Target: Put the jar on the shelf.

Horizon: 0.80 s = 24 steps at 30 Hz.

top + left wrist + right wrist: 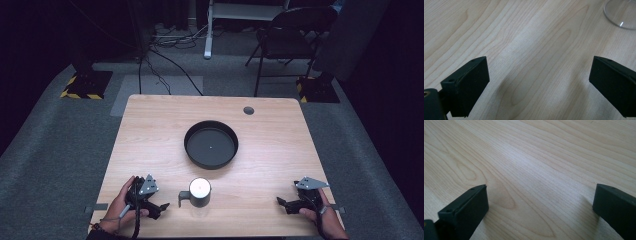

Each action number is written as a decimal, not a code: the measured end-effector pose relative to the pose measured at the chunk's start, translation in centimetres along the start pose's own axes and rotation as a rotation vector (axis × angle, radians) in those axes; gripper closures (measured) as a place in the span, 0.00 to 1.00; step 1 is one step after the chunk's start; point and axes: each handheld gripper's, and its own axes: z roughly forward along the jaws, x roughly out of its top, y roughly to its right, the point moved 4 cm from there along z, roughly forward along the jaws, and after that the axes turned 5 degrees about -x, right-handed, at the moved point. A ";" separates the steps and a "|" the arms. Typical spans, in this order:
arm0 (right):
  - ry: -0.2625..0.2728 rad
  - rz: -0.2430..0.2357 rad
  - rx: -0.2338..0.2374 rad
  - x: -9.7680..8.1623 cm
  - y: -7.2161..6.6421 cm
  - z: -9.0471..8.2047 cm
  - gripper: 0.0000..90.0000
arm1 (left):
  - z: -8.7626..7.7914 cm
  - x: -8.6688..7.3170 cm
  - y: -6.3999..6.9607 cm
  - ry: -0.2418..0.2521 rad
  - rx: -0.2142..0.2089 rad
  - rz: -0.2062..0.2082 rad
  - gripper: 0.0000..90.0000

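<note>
My left gripper rests just left of the cup, jaws spread wide and empty; my right gripper, well right of it, likewise. Beyond the cup sits the black round pan, mid-table.

A light wooden table with rounded far corners stands on grey carpet. 1 round grey cable cap sits flush in its top near the far edge. A black round pan with a low wall rests at the middle of the top. Nearer the front edge, apart from the pan, stands a grey measuring cup with a white inside, its handle pointing left. The wood between them lies bare, grain running across.
</note>
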 end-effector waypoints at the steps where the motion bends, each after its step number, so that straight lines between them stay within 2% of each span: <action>1: 0.000 0.000 0.000 0.0 0.0 0.0 0.00 | 0.0 0.0 0.0 0.000 0.000 0.000 0.03; 2: 0.000 0.000 0.000 0.0 0.0 0.0 0.00 | -0.2 0.1 0.2 0.008 0.003 0.013 0.03; 8: 0.000 0.000 0.000 0.0 0.0 0.0 0.00 | -0.5 0.5 0.7 0.024 -0.025 0.028 0.04; 11: 0.000 0.000 0.000 0.0 0.0 0.0 0.00 | -0.6 0.8 1.3 0.043 -0.048 0.047 0.03; 18: 0.000 0.000 0.000 0.0 0.0 0.0 0.00 | -0.7 1.0 1.8 0.047 -0.073 0.068 0.03; 20: 0.000 0.000 0.000 0.0 0.0 0.0 0.00 | -0.8 1.1 2.2 0.053 -0.099 0.082 0.03; 24: 0.000 -0.001 0.000 0.0 0.0 0.0 0.00 | -0.8 1.4 2.5 0.059 -0.106 0.090 0.03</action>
